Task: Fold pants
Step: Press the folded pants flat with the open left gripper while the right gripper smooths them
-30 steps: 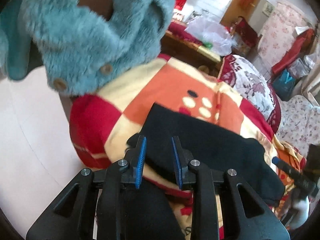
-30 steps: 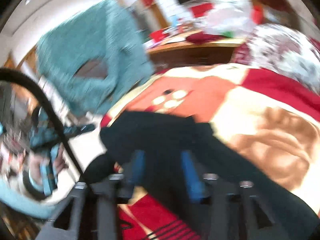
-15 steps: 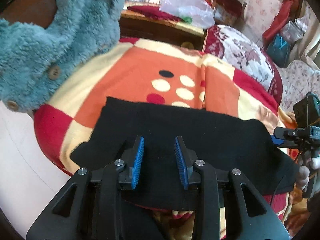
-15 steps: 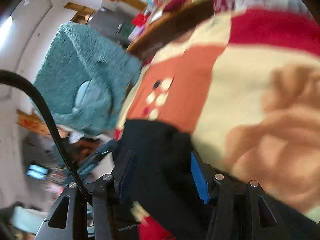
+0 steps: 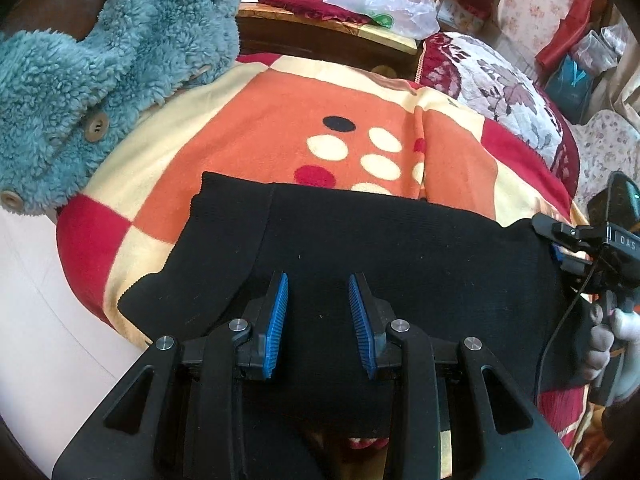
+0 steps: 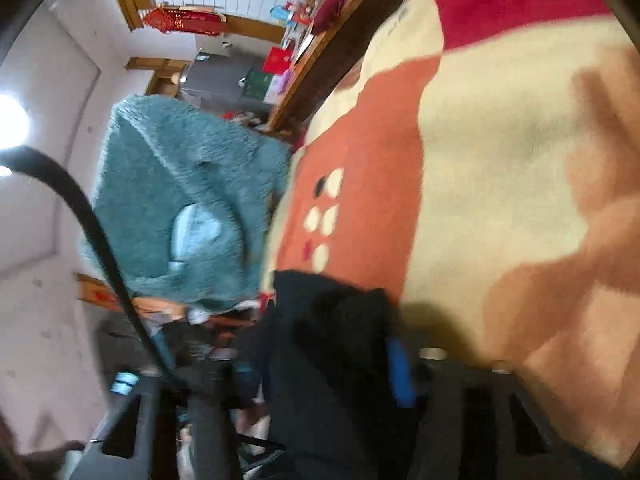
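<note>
The black pants [image 5: 400, 248] lie folded in a wide band across the patterned blanket [image 5: 280, 120] on the bed. My left gripper [image 5: 318, 280] hovers over their near edge, its blue pads apart with nothing pinched between them. My right gripper [image 5: 560, 244] is at the band's right end, held by a person's hand [image 5: 600, 340]. The right wrist view is blurred. There a bunch of the pants [image 6: 320, 400] fills my right gripper [image 6: 328, 352], whose jaws are closing on it. One blue pad [image 6: 400, 372] presses the cloth and the other is hidden behind it.
A teal fleece garment [image 5: 120, 60] hangs over a chair at the bed's left corner, and it also shows as the teal fleece [image 6: 180, 180] in the right wrist view. Pale floor [image 5: 40, 320] lies left of the bed. A wooden cabinet [image 5: 320, 40] and a floral pillow [image 5: 500, 80] stand behind.
The pants went from a raised bundle to a flat band on the blanket. My left gripper sank over them and its pads spread slightly. My right gripper rolled, and its jaws narrowed around the cloth's end.
</note>
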Motion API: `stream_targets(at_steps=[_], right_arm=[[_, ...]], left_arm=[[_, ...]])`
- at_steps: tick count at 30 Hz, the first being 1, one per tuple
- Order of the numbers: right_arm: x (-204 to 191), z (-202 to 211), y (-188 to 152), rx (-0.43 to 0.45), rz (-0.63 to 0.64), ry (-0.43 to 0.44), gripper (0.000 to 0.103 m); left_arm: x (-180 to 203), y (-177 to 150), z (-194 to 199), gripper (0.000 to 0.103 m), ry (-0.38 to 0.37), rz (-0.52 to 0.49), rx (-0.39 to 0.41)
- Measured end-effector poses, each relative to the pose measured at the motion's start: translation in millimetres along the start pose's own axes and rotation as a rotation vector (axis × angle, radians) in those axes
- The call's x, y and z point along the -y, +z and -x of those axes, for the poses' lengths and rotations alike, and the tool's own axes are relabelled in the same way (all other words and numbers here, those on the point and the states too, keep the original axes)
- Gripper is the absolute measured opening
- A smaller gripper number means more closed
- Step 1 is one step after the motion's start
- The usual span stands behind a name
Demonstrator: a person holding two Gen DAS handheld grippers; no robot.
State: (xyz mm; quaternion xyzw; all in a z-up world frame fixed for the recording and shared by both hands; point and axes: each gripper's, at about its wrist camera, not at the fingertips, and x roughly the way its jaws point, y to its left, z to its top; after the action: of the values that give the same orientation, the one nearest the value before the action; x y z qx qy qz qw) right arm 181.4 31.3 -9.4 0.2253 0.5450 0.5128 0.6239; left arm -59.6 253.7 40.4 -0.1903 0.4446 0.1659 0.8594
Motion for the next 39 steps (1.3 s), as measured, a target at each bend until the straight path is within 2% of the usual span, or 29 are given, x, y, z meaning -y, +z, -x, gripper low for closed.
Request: stream_targets(at_steps=[2,3,5,9,11,13,14,17,18,19,20,22,25,30,34,37,39], right_arm=[[-8,16,0,0.069,0.060,-0.034,0.023],[-11,21,0,0.098,0.090,-0.066,0.012],[-19,31,2,0.121,0.144,-0.121,0.010],[-28,37,3,0.079,0.190,-0.161,0.010],[-23,38,3,0.064,0.140,-0.128,0.015],[-14,35,3,0.027,0.086,-0.110,0.038],[-11,32,3,0.007,0.068,-0.107,0.043],[-7,19,3,-0.031,0.064,-0.086,0.044],[-7,15,4,-0.031,0.081,-0.091,0.036],[-7,11,5,-0.035,0.088,-0.092,0.022],[-8,6,6,-0.036,0.103,-0.113,0.020],[-15,3,3,-0.041,0.166,-0.165,0.008],[-32,12,-4,-0.037,0.271,-0.249,0.007],[-46,39,-19,-0.004,0.373,-0.397,0.004],[-15,35,-33,-0.019,0.282,-0.418,0.003],[-12,51,-35,0.066,0.207,-0.338,0.004],[-16,57,-27,0.082,0.176,-0.318,0.008]], left_arm=[[-1,0,0,0.031,-0.003,0.004,-0.001],[-1,0,-1,0.031,-0.002,0.006,0.000],[0,0,-1,0.031,0.005,0.007,0.001],[0,0,0,0.031,0.003,0.010,0.003],[-1,0,1,0.031,-0.005,0.010,0.004],[-1,-1,1,0.031,-0.006,0.002,0.005],[-1,-1,1,0.031,-0.005,0.000,0.006],[-1,-2,0,0.031,0.000,0.008,0.011],[-1,-3,0,0.031,0.003,0.010,0.012],[-1,-2,-1,0.031,0.005,0.011,0.011],[0,-2,0,0.031,0.007,0.010,0.008],[0,0,0,0.031,0.005,0.010,0.000],[-1,4,3,0.031,-0.003,0.016,0.000],[9,4,12,0.031,-0.001,-0.008,0.061],[16,5,6,0.031,-0.004,-0.020,0.032],[22,9,13,0.031,-0.029,-0.036,0.066],[28,13,15,0.031,-0.041,-0.054,0.080]])
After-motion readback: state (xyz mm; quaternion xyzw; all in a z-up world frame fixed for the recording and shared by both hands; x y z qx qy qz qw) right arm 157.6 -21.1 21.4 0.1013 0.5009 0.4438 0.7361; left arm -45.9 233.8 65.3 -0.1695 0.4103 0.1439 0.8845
